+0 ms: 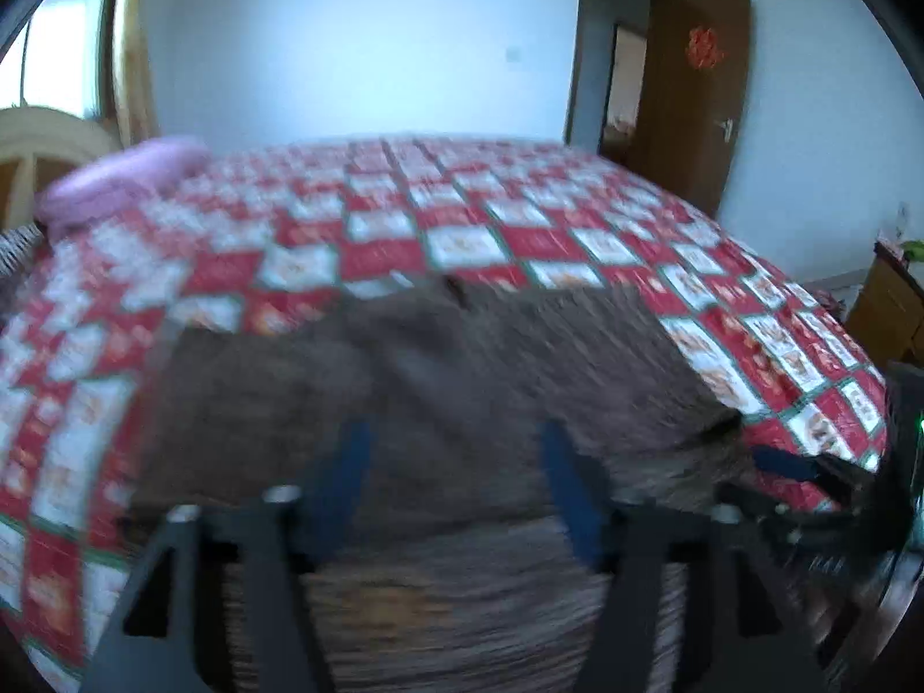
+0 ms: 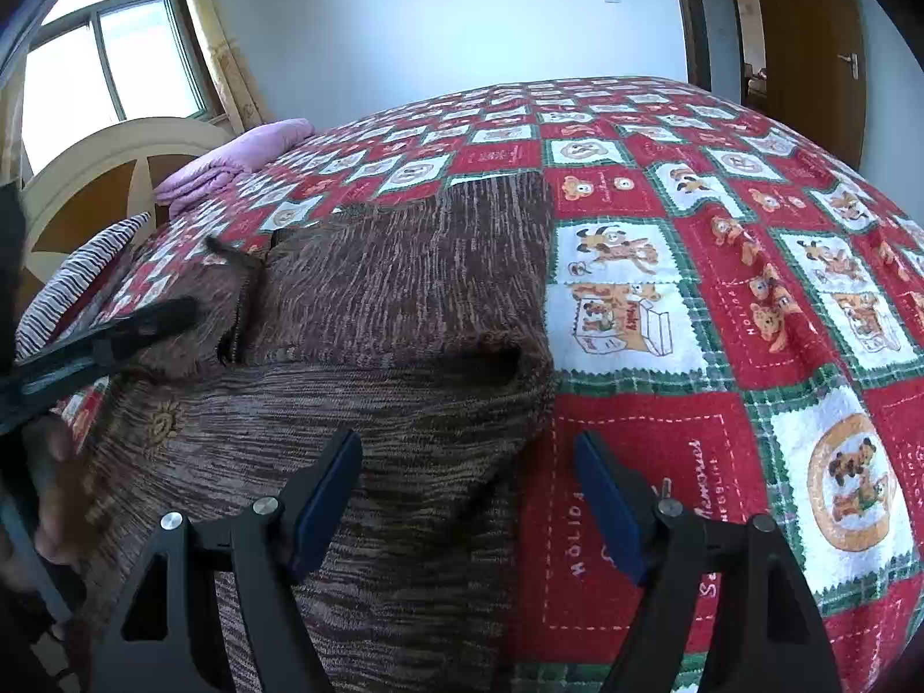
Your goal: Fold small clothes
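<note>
Below both hand-held grippers (image 2: pixel 468 496) (open): brown garment (image 2: pixel 404 300).

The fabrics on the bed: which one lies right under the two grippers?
The brown knitted garment, spread flat on the red checked bedspread. The pink folded blanket and the striped cushion lie far off by the headboard.

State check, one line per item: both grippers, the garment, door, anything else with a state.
left gripper: open, nothing between the jaws, over the garment
right gripper: open, empty, at the garment's right edge
brown knit garment: partly folded, lying on the bedspread
door: open
pink blanket: folded, near the headboard
</note>
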### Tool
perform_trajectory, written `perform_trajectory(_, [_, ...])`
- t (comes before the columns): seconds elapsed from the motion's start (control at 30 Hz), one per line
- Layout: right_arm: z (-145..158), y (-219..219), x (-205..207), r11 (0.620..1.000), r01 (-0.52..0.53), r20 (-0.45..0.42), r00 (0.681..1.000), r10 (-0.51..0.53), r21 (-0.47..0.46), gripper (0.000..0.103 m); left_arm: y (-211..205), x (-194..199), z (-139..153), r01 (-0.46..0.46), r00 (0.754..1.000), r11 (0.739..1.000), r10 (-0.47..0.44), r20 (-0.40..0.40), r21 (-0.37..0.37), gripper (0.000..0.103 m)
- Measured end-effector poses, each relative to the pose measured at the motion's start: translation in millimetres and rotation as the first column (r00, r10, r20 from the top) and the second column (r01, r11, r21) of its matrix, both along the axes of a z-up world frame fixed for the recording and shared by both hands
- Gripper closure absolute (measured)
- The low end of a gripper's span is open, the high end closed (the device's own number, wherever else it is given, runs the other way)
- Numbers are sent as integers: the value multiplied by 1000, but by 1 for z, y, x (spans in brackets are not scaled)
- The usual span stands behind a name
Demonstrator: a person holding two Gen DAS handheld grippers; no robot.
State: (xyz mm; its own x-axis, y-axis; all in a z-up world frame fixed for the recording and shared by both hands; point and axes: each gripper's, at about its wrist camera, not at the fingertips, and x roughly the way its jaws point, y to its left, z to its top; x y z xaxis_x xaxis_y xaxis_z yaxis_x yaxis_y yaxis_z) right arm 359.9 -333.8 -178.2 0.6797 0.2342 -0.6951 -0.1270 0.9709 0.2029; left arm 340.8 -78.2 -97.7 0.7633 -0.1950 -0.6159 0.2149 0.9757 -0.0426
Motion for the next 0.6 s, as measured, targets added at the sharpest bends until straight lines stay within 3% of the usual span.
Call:
perform_trajectory(0.07, [0, 3, 0, 1000, -2, 1, 1000, 2, -13, 27, 30, -3, 6, -80, 994, 993, 72, 88, 92, 26])
perform_trajectory(0.17, [1, 4, -1, 1000, -9, 12, 1000, 9, -17, 27, 78, 16, -6, -243, 969, 937, 220, 115, 252, 25])
perform_trajectory(0.27, [12, 10, -3, 1000, -18, 30, 999, 19, -25, 27, 124, 35, -23, -331, 941, 905, 337, 25, 266, 25])
perform_trajectory(0.33, [25, 20, -2, 998, -62, 39, 997, 61, 10, 27, 143, 43, -37, -351, 928, 902, 371, -35, 252, 25])
perform_trajectory(0.47, [47, 59, 21, 982, -174, 3, 985, 174, 71, 27, 145, 46, -60, -341, 918, 900, 381, -108, 272, 25])
perform_trajectory(0.6, [52, 104, 62, 971, -234, -38, 971, 236, 45, 27, 148, 41, -65, -387, 897, 881, 428, -112, 273, 12])
